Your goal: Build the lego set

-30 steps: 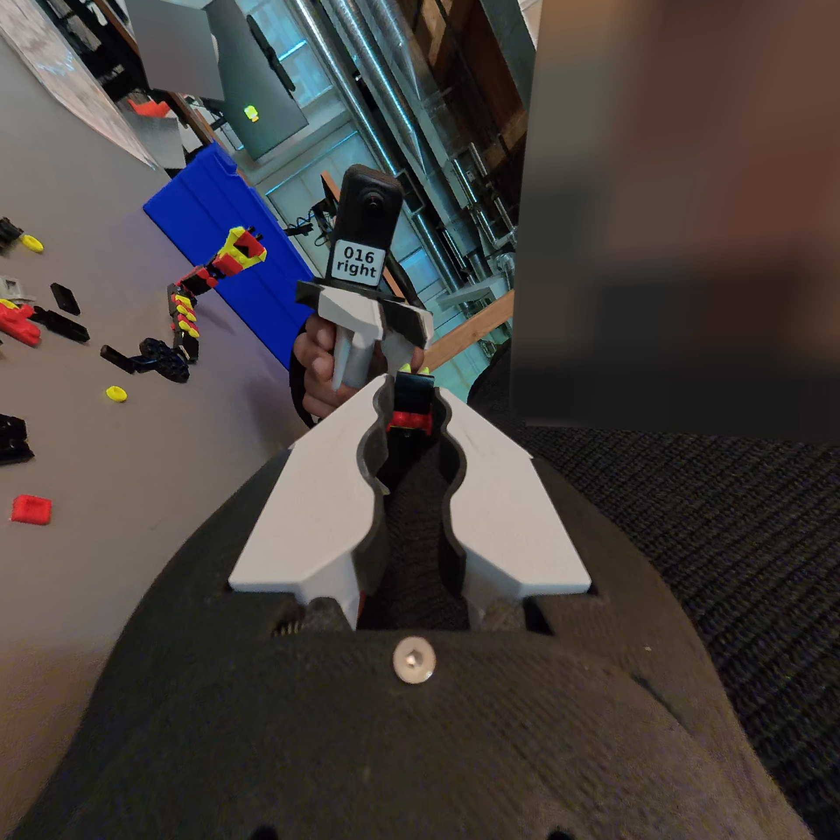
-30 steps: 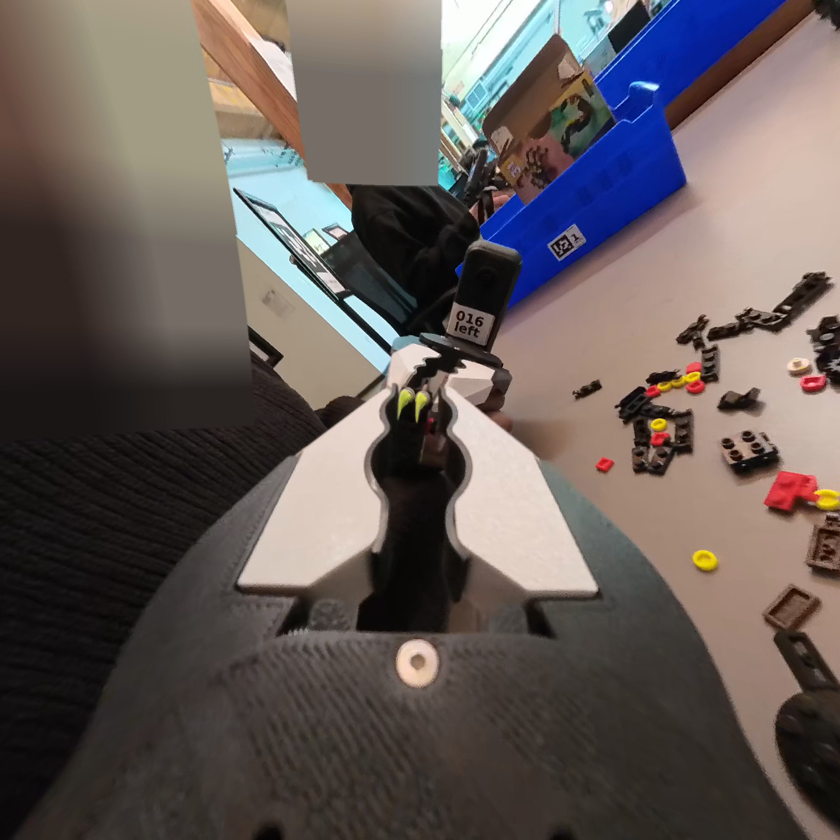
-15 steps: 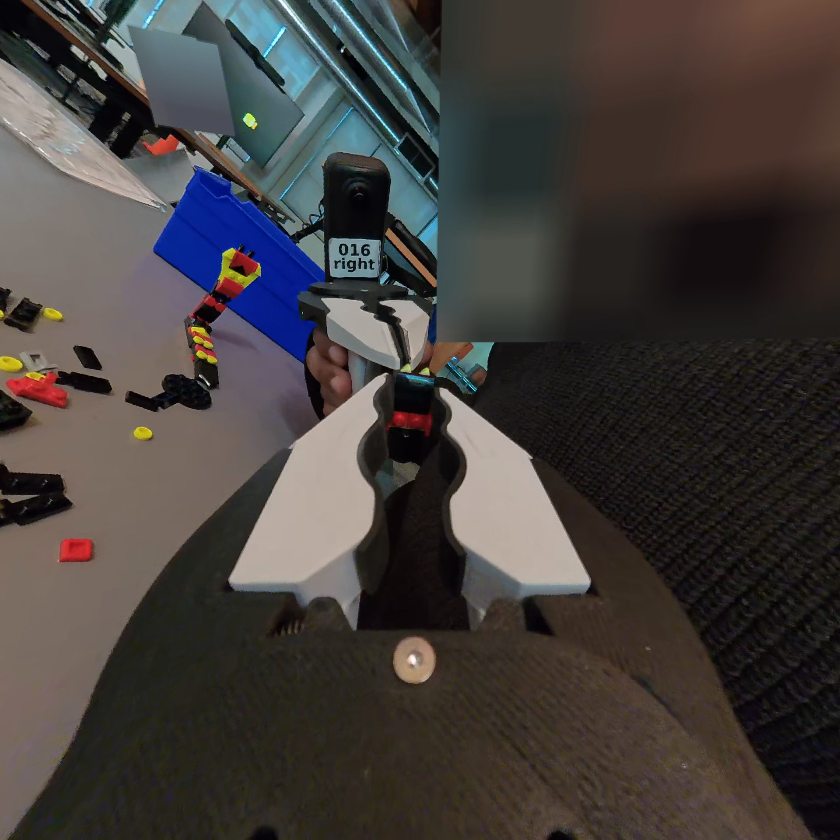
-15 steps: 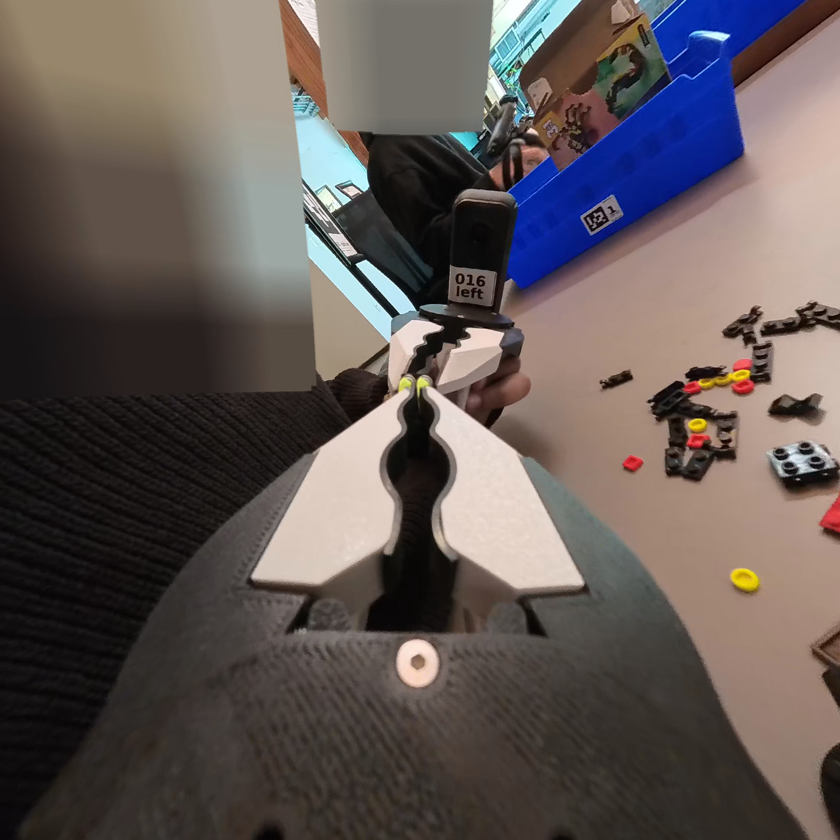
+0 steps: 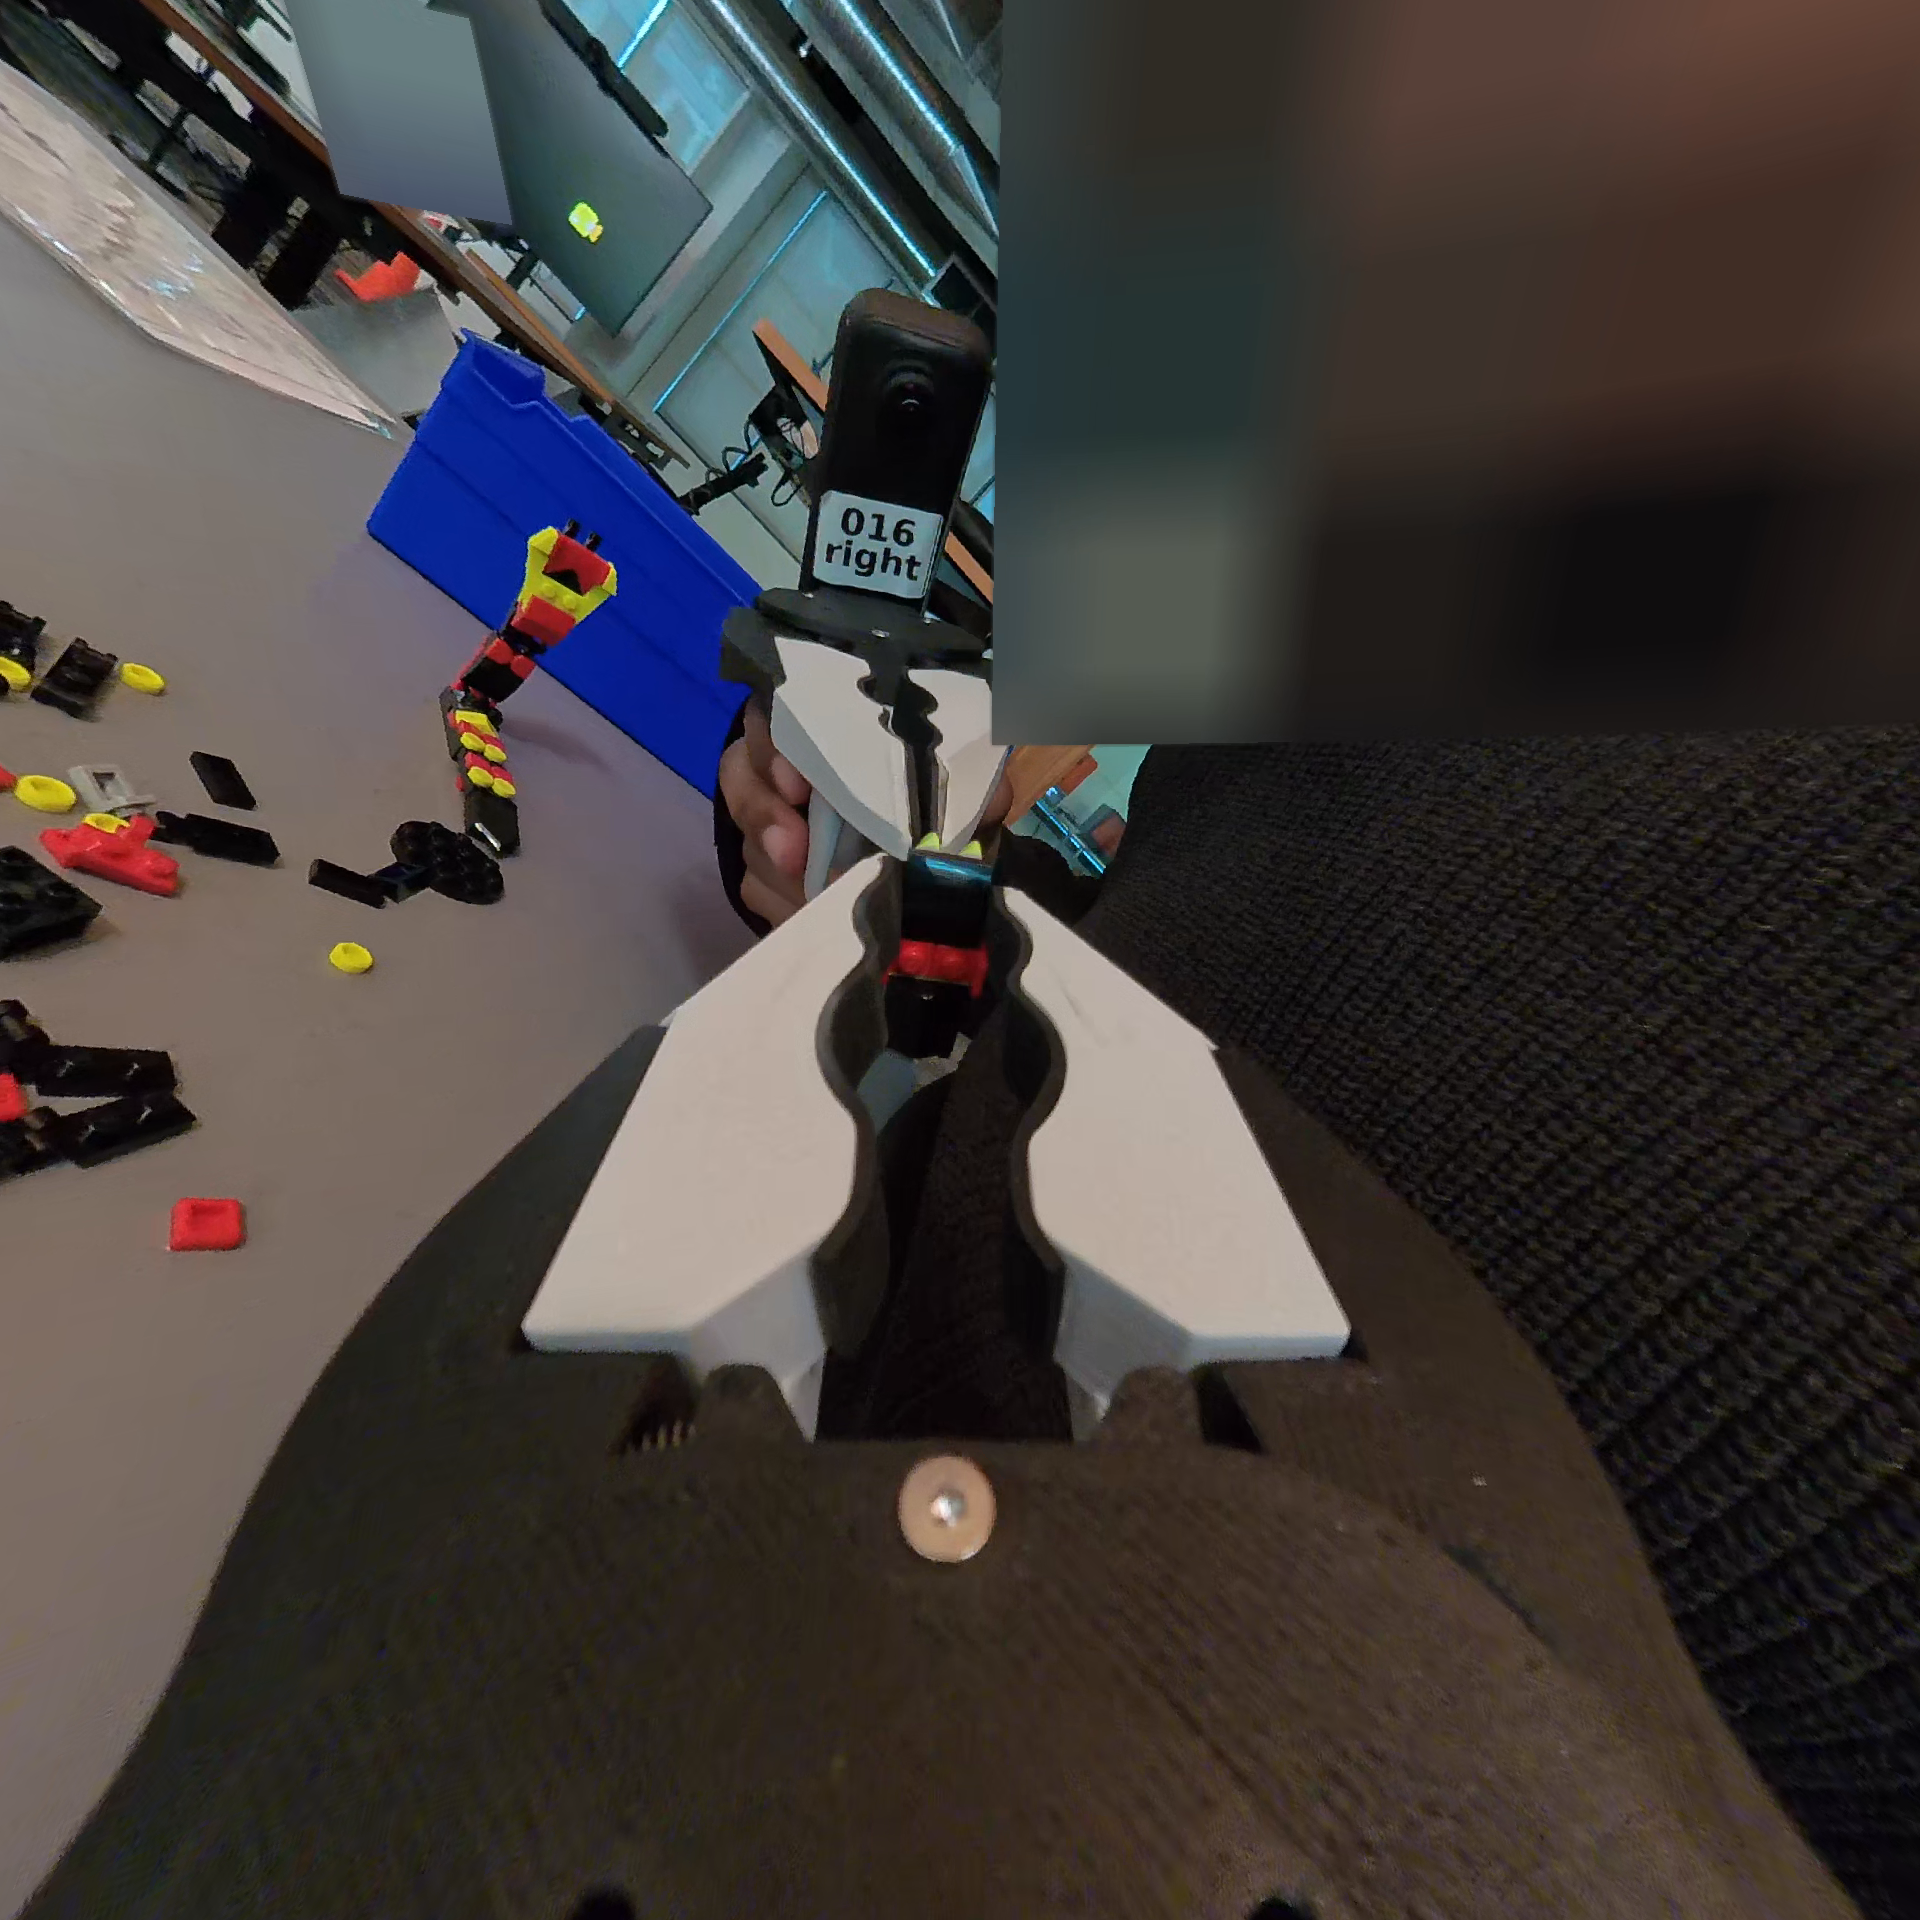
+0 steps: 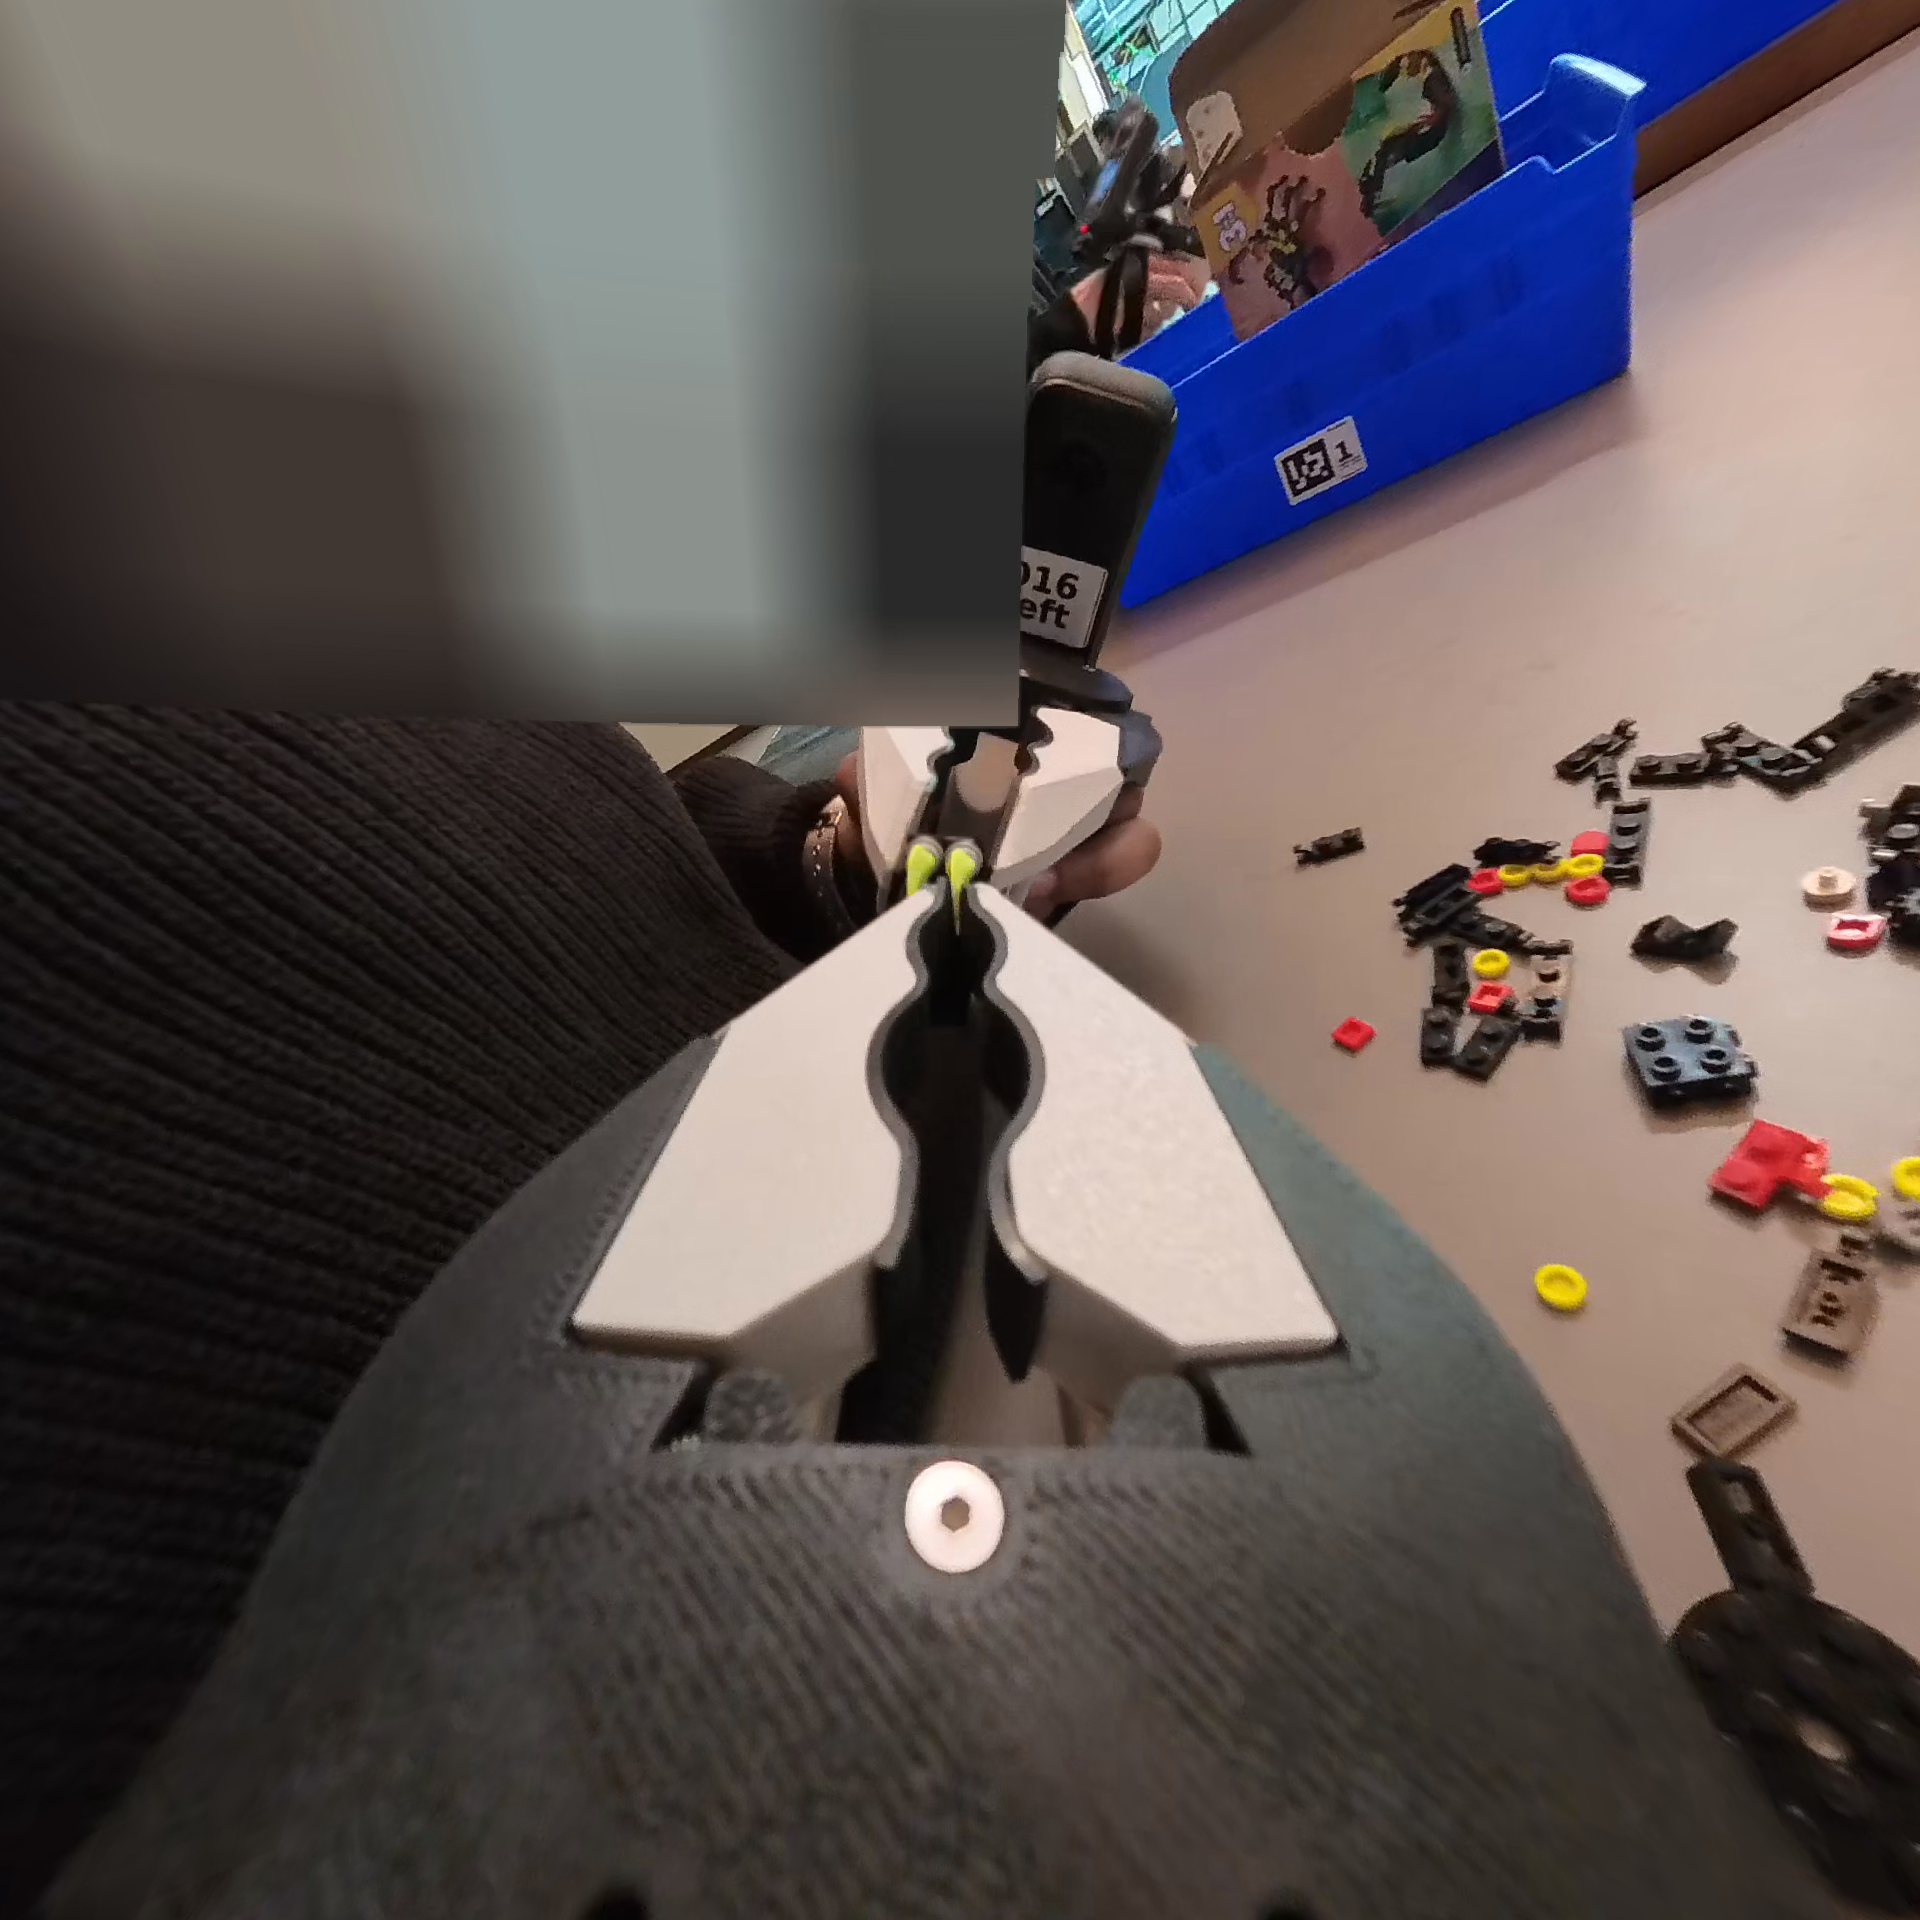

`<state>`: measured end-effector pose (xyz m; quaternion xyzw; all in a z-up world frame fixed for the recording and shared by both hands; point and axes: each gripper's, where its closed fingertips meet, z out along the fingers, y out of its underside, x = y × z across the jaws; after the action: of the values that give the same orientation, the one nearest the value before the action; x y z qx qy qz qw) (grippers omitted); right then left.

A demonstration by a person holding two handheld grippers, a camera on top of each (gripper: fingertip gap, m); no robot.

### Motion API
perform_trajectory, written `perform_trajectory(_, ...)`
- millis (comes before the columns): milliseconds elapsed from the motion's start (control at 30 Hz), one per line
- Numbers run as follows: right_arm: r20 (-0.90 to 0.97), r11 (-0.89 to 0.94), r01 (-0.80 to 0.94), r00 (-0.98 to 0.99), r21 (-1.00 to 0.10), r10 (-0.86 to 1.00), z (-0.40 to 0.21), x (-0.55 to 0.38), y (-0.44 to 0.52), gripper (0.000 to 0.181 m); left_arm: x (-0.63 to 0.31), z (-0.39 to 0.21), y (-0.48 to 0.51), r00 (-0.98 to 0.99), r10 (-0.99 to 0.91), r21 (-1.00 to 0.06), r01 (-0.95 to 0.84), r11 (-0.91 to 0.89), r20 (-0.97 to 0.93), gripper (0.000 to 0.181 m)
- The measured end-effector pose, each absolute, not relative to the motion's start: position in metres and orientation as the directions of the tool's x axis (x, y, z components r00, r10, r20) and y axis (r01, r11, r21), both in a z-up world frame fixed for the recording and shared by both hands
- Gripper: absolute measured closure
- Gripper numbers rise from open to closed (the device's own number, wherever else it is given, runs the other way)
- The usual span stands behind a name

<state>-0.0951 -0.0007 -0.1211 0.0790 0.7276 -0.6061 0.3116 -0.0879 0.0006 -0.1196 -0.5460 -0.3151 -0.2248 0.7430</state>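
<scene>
My left gripper [image 5: 940, 883] is shut on a small black-and-red lego assembly [image 5: 935, 951] with two yellow-green claws [image 5: 948, 844] at its far end, held in the air in front of a person's black sweater. My right gripper [image 6: 954, 914] faces it tip to tip and is shut on one of the claws [image 6: 958, 883]. The other claw [image 6: 918, 869] sticks out just left of its tips. The right gripper also shows in the left wrist view [image 5: 925, 821], and the left gripper in the right wrist view [image 6: 971, 821].
A red, yellow and black jointed build [image 5: 509, 675] stands on the grey table [image 5: 312, 1039] by a blue bin [image 5: 540, 551]. Loose black, red and yellow pieces [image 6: 1496, 987] lie scattered. Another blue bin [image 6: 1403, 343] holds a cardboard box. The black sweater [image 5: 1558, 1143] is close. Left and right tips are no more than a few centimetres apart.
The right gripper's fingers have closed from open onto the claw. Both grippers have swung round, still tip to tip, so more of the table shows in each view.
</scene>
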Motion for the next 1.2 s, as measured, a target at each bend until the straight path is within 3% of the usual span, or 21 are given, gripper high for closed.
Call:
perform_trajectory(367, -0.613, 0.337, 0.53, -0.756, -0.778, -0.228, -0.136, -0.094, 0.0, 0.181, -0.087, -0.135, 0.003, 0.732, 0.127, -0.742, 0.649, 0.171, 0.67, 0.169)
perform_trajectory(767, -0.659, 0.372, 0.561, -0.716, -0.739, -0.229, -0.139, -0.092, 0.001, 0.181, -0.076, -0.152, 0.021, 0.727, 0.144, -0.738, 0.673, 0.042, 0.671, 0.168)
perform_trajectory(1067, -0.653, 0.223, 0.614, -0.725, -0.757, -0.22, -0.122, -0.119, 0.01, 0.18, -0.083, -0.146, 0.014, 0.701, 0.12, -0.711, 0.695, 0.111, 0.703, 0.168)
perform_trajectory(1200, -0.63, 0.288, 0.569, -0.749, -0.77, -0.205, -0.132, -0.111, 0.006, 0.181, -0.085, -0.145, 0.012, 0.69, 0.12, -0.7, 0.702, 0.128, 0.714, 0.168)
